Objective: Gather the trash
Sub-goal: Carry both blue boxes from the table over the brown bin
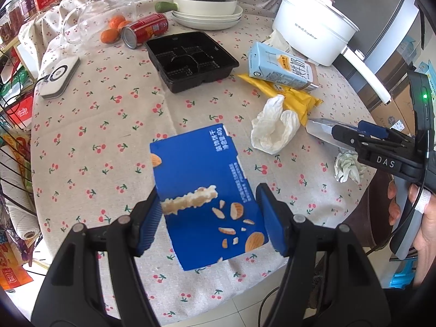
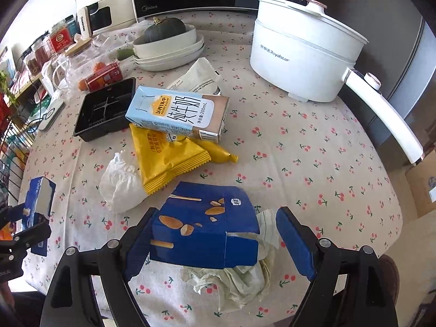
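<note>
My left gripper [image 1: 209, 215] is shut on a flattened blue biscuit box piece [image 1: 204, 190] and holds it above the table; it also shows in the right wrist view [image 2: 39, 204]. My right gripper [image 2: 215, 242] is open around a second blue box piece [image 2: 207, 231] that lies on a crumpled greenish tissue [image 2: 239, 275]; its left pad touches the box, the right pad stands apart. In the left wrist view the right gripper [image 1: 351, 136] shows side-on at the right. A white tissue [image 2: 120, 185], yellow wrapper [image 2: 169, 160] and milk carton [image 2: 177, 111] lie beyond.
A black plastic tray [image 2: 105, 109], red can [image 2: 105, 76], oranges [image 1: 110, 34], white wrapper [image 2: 196, 79], stacked plates with a squash [image 2: 169, 46], a white electric pot [image 2: 302, 51] and a white device [image 1: 58, 77] sit on the cherry tablecloth [image 2: 313, 163]. A wire rack [image 1: 13, 169] stands left.
</note>
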`<state>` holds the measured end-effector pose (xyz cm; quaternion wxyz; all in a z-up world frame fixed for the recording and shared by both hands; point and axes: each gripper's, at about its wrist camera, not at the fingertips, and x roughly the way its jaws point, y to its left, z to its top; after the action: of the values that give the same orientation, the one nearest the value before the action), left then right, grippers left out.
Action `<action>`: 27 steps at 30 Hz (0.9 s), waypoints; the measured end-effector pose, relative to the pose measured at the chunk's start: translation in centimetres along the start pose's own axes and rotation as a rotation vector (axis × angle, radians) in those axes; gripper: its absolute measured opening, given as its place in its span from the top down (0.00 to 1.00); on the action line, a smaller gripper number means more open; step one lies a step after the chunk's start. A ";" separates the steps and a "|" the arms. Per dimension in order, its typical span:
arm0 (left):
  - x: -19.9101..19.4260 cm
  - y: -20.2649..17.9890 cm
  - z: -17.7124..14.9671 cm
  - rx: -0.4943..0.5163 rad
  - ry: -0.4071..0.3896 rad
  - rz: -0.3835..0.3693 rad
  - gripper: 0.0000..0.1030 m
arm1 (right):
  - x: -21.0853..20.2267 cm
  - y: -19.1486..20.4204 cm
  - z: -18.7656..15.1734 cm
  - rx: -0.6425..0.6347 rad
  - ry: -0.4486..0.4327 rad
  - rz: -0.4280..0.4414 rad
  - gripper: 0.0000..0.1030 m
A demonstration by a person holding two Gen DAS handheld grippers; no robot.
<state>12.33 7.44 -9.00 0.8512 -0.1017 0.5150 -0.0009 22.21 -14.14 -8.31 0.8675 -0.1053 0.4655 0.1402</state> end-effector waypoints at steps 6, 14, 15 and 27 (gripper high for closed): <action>-0.1 0.2 0.0 -0.003 -0.002 -0.006 0.34 | 0.4 0.5 0.1 -0.006 0.025 0.015 0.29; -0.4 -0.1 -0.1 -0.005 -0.011 -0.020 0.34 | -3.9 -0.4 0.8 0.067 -0.092 0.116 0.31; -0.5 -0.2 -0.1 -0.003 -0.011 -0.021 0.34 | -4.5 -0.5 0.8 0.073 -0.106 0.127 0.31; -0.6 -4.4 0.0 0.045 -0.021 -0.070 0.34 | -8.7 -5.0 -1.5 0.139 -0.148 0.114 0.31</action>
<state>12.50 3.21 -7.77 0.8580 -0.1005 0.5021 -0.0411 18.16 -20.59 -1.58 0.8953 -0.0079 0.4141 0.1641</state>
